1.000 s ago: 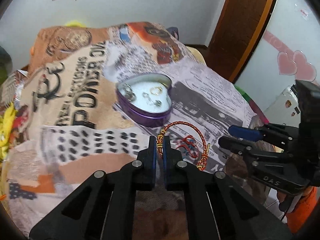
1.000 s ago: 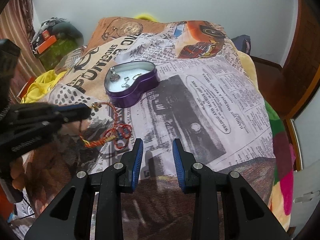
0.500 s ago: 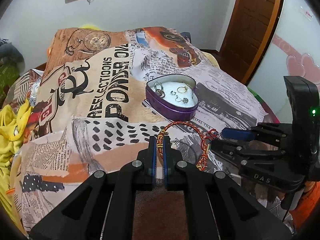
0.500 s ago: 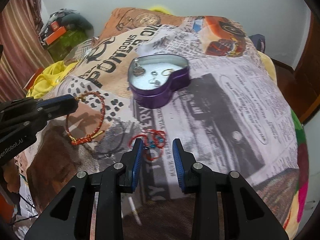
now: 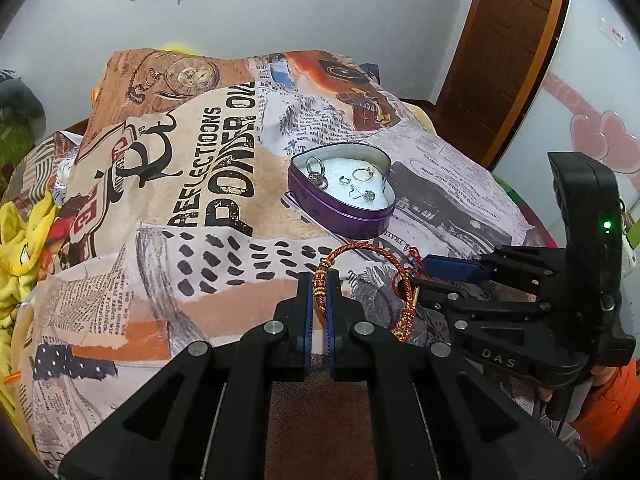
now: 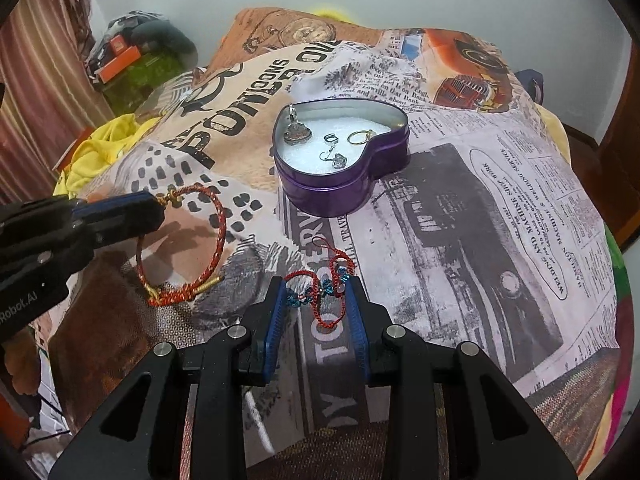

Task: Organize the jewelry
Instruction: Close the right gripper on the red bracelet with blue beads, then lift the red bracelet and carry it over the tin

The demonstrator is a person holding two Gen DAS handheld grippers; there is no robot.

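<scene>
A purple heart-shaped tin [image 5: 348, 222] [image 6: 332, 196] sits on the printed blanket with rings and earrings on its white padding. My left gripper [image 5: 318, 280] [image 6: 154, 206] is shut on the gold-beaded end of a red-orange braided bracelet [image 5: 362, 246] [image 6: 219, 236]. The bracelet's loop hangs down to the blanket. My right gripper [image 6: 316, 296] [image 5: 420, 276] is open, low over the blanket. Its fingers stand on either side of a thin red thread bracelet with teal beads [image 6: 328, 292], which lies loose on the blanket. It is mostly hidden in the left wrist view.
The printed blanket [image 5: 200, 184] covers a bed. Yellow cloth [image 5: 16, 240] [image 6: 100, 140] lies at its left edge, with a green bag and orange box [image 6: 136, 64] beyond. A wooden door [image 5: 508, 40] stands at the far right.
My right gripper has come forward and down until the thread bracelet lies between its fingers. My left gripper has carried the braided bracelet leftward, away from the thread bracelet.
</scene>
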